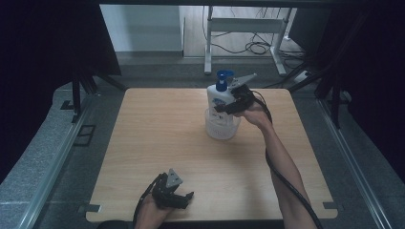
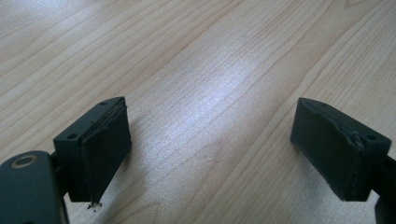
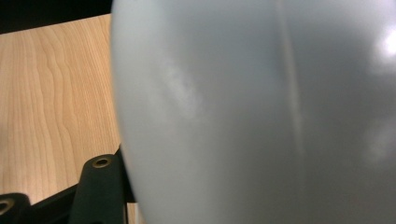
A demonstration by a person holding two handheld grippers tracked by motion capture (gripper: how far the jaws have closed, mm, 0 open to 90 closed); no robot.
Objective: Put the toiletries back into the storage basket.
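One bottle (image 1: 218, 98) — right gripper (image 1: 224, 106) apparently clamping it — one cup (image 1: 222, 129).

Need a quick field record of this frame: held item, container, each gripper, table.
held item: white pump bottle with blue pump top, upright
container: clear tub under the bottle; bottle's base is down inside it
right gripper: shut on the bottle's body, gripping from the side
left gripper: open, nothing between the jaws, low over the near table edge
table: light wood top
contact bottle to tub floor: cannot tell
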